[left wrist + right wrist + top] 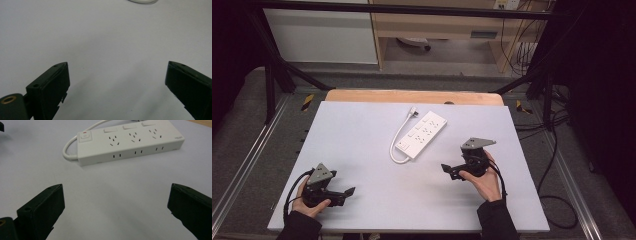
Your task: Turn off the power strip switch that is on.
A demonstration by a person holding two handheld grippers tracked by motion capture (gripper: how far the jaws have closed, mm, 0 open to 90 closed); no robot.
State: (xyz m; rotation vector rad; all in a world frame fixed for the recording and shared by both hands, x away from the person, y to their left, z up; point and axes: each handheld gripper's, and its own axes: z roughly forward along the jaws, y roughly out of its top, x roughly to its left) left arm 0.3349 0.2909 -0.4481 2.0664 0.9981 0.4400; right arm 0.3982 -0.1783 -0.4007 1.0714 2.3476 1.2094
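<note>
White hard-plastic power strip [130, 141] looks rigid, light and smooth; grip across its narrow sides near mid-length. Right gripper [116, 202] and left gripper [117, 80] both gape wide, empty.

High view looks down; both low gripper views share the table [362, 130].

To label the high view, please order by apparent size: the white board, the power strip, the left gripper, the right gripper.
1. white board
2. power strip
3. left gripper and right gripper: they look about alike, so I do not rank them.
</note>
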